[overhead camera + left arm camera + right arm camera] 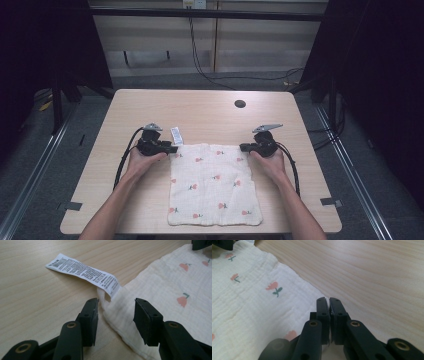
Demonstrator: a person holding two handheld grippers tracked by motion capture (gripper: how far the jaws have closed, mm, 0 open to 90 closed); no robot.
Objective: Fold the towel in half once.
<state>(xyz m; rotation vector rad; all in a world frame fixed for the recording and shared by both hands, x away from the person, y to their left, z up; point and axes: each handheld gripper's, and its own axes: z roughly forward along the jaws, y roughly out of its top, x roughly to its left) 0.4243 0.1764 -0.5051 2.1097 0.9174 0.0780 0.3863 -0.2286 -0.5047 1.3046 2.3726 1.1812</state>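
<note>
1. A white cloth (214, 185) with little red flowers lies flat on the surface (150, 107).
2. The left tongs (116, 312) stand open around its tag corner.
3. The right tongs (329, 307) are clenched on the other far corner.

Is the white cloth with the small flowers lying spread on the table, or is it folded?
Spread. The cloth lies flat on the table as one open, roughly square sheet, with no fold lines showing; its care label sticks out at one far corner.

left gripper (115, 312) jaws apart, right gripper (329, 305) jaws together
</note>
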